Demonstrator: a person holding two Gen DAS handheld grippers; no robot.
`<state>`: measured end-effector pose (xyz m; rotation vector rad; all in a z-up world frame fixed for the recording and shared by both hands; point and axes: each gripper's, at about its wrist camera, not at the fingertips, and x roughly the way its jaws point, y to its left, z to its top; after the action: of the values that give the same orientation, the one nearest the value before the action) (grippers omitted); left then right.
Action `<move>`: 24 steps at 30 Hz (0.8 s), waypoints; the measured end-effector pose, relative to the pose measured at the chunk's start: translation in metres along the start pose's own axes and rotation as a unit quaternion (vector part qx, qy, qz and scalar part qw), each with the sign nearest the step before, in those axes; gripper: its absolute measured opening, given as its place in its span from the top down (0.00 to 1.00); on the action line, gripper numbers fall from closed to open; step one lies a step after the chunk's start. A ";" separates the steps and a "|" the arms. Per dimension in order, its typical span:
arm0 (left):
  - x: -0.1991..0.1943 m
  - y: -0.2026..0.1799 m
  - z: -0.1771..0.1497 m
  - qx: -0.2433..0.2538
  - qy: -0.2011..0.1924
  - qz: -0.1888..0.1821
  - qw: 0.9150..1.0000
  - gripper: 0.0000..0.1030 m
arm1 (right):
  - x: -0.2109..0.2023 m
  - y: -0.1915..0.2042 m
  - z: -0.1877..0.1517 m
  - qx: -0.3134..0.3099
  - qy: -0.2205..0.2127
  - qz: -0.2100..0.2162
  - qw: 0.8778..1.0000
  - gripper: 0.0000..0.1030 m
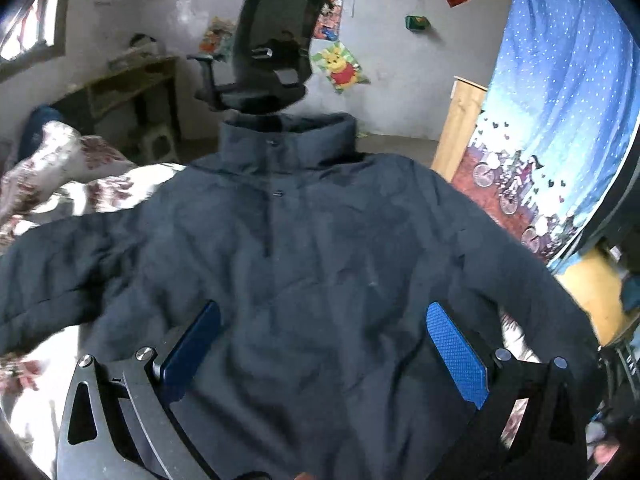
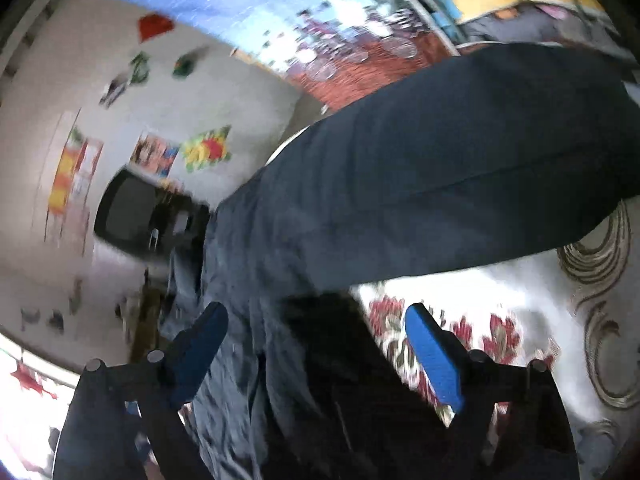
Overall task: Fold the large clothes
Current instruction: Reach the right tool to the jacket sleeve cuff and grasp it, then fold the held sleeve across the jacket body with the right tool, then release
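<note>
A large dark navy jacket [image 1: 320, 240] lies front up on a floral bedspread [image 1: 100, 192], collar at the far end and both sleeves spread out. My left gripper [image 1: 320, 320] hovers over the jacket's lower front, its blue pads [image 1: 456, 352] wide apart and gripping nothing. In the tilted, blurred right wrist view the jacket [image 2: 400, 180] runs across the frame with one sleeve [image 2: 500, 128] stretched to the upper right. My right gripper [image 2: 316, 320] straddles the jacket's side edge. Dark fabric lies between its blue pads [image 2: 432, 356], which stand apart from it.
A black office chair [image 1: 276, 48] stands just beyond the collar. A blue patterned curtain [image 1: 560, 120] and a wooden post [image 1: 460, 128] are at the right. A heaped floral quilt [image 1: 52, 152] lies at the left. The bedspread [image 2: 520, 320] shows beside the jacket.
</note>
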<state>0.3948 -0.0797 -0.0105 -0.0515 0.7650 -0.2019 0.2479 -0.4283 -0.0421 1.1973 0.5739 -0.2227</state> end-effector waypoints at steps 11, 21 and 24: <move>0.105 -0.057 0.007 0.003 0.047 -0.072 0.996 0.02 | -0.023 -0.031 0.032 0.074 -0.126 -0.060 0.987 0.79; 0.181 -0.070 -0.014 0.059 0.135 -0.011 0.989 0.02 | -0.044 0.031 0.097 -0.065 -0.192 -0.070 0.977 0.97; 0.180 -0.066 -0.015 0.058 0.130 -0.016 0.990 0.02 | -0.037 0.038 0.096 -0.094 -0.107 -0.041 0.989 0.94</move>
<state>0.5001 -0.1802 -0.1367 0.0745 1.0106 -0.2862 0.2632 -0.5077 0.0317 0.9536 0.4465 -0.3551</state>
